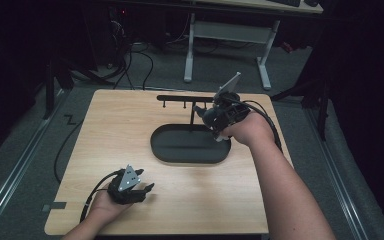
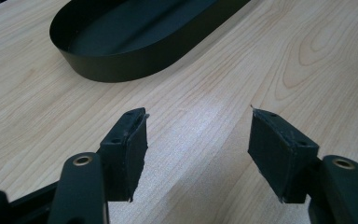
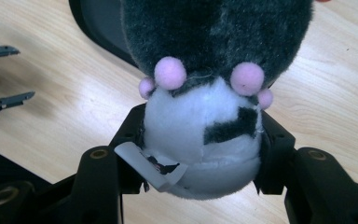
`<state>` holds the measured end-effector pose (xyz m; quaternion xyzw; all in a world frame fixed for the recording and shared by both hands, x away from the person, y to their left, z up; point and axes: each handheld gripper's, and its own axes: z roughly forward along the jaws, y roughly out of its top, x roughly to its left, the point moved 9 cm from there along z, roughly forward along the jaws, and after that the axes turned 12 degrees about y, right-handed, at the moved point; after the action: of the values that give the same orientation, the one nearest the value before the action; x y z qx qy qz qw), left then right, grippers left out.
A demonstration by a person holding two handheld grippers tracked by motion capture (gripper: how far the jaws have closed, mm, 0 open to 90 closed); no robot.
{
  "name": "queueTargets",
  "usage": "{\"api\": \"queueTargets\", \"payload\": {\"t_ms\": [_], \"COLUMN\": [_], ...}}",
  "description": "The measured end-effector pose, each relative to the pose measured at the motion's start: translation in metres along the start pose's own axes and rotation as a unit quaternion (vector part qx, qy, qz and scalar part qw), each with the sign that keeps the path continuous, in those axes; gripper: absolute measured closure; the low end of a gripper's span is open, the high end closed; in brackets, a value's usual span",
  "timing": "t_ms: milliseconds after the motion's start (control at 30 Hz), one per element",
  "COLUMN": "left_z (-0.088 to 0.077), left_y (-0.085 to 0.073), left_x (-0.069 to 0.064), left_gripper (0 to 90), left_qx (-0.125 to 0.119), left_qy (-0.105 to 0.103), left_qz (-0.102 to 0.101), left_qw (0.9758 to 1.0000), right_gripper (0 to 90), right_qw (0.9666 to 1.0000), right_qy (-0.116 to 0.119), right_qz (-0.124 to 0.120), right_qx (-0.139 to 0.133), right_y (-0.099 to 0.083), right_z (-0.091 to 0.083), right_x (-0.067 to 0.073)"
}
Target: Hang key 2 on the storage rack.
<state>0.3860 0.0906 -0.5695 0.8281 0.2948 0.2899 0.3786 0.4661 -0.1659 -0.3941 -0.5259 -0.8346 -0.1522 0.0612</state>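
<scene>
I'm looking down on a pale wooden table in a dark room, grey carpet around it and a white-legged desk across the top of the frame. No writing is readable anywhere; the small white tag on the toy looks blank from here. My right gripper, right of centre in the high view, pinches a plush toy: dark grey fuzzy fur above, a white rounded part with a black patch between the jaws, and small pink pom-poms where grey meets white. It hangs over the right end of the black oval tray at mid-table, beside a thin black hook rack. My left gripper, at the lower left of the high view, rests spread over bare wood, nothing between its pads.
</scene>
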Motion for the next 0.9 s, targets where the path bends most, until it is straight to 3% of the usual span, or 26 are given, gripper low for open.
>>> {"api": "queueTargets", "payload": {"t_ms": [167, 367, 900], "left_z": [0.0, 0.0, 0.002], "left_y": [0.0, 0.0, -0.001], "left_x": [0.0, 0.001, -0.001], "left_gripper": [37.4, 37.6, 37.7], "left_qx": [0.0, 0.0, 0.003], "left_qy": [0.0, 0.001, -0.002], "left_qz": [0.0, 0.001, 0.002], "left_qw": [1.0, 1.0, 1.0], "right_gripper": [48.0, 48.0, 48.0], "right_qw": [1.0, 0.9996, 0.9996], "right_qy": [-0.002, -0.022, -0.003], "right_qz": [0.0, 0.012, 0.02], "right_qx": [-0.008, -0.011, 0.019], "right_y": [0.006, 0.009, -0.006], "right_z": [-0.003, -0.003, 0.042], "right_x": [-0.002, -0.013, -0.026]}}
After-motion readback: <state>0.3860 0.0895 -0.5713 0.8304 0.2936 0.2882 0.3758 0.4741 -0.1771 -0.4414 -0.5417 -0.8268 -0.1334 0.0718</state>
